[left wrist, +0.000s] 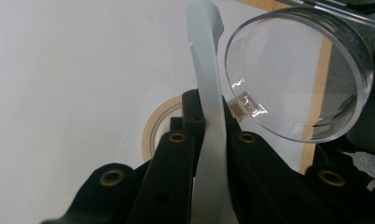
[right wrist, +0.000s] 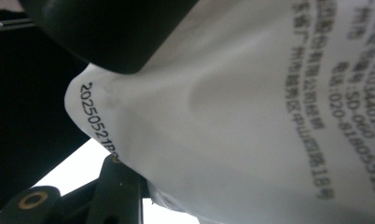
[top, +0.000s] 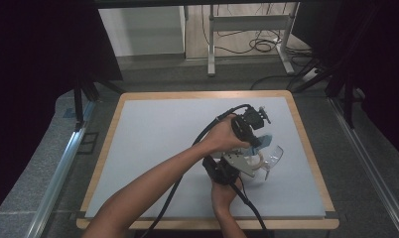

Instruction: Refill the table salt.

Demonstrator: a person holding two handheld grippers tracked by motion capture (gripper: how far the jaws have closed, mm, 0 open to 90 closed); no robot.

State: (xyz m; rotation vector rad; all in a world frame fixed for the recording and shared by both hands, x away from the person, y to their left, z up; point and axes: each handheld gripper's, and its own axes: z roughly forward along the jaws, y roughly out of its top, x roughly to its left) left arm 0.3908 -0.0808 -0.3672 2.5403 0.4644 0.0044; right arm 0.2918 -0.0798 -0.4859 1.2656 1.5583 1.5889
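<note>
The left claw [left wrist: 209, 116] is clamped tight on the pale, frosted side arm [left wrist: 206, 65] of a pair of clear glasses [top: 273, 154]; in the left gripper view that arm runs straight up between the two black jaws toward twelve o'clock. The round clear lens [left wrist: 297, 70] hangs off it at about two o'clock. Behind the jaws, at nine o'clock, a beige tape roll [left wrist: 150, 126] lies flat on the table [top: 138, 129].

The right claw [right wrist: 129, 196] has a white packet [right wrist: 251, 116] with black print pressed right up to its camera. One jaw shows at seven o'clock with the packet's edge lying on it, but I cannot tell whether it is pinched.

From above, the glasses sit at about four o'clock from the table's middle, with the left hand [top: 225, 136] at their ten o'clock and the right hand [top: 222, 193] at their seven o'clock.
</note>
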